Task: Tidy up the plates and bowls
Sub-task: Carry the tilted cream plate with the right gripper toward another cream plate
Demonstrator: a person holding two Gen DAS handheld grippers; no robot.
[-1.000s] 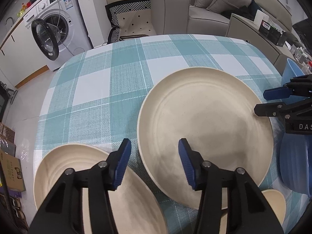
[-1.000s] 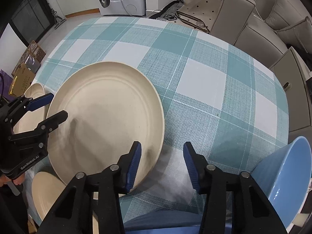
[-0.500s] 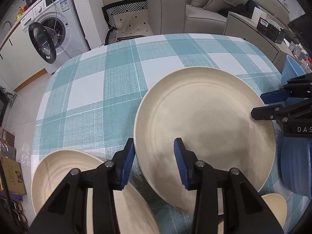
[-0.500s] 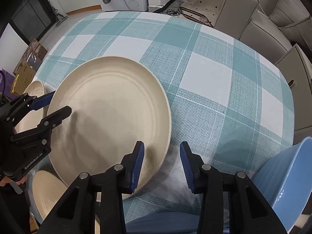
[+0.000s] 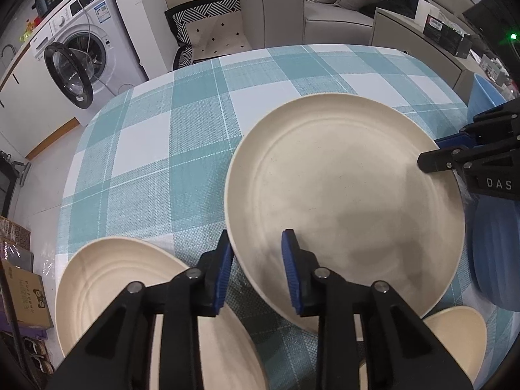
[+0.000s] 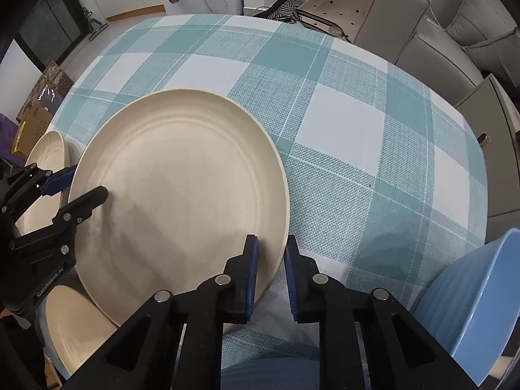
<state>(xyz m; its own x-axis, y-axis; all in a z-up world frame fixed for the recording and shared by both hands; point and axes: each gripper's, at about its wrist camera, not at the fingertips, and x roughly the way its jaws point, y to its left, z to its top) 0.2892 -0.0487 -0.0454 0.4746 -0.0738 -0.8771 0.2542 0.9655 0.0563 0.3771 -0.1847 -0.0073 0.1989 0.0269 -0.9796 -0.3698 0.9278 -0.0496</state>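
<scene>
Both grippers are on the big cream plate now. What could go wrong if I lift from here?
1. The left gripper and right gripper have just been closing and pinch only the rim of the large plate on opposite sides, so uneven lifting could tilt it or let it slip.
2. The blue bowl and smaller cream plate sit close; swinging could knock them.

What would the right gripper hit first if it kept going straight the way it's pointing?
The right gripper already straddles the rim of the large round cream plate, so it meets that rim first, then probably the teal checked tablecloth underneath.
</scene>
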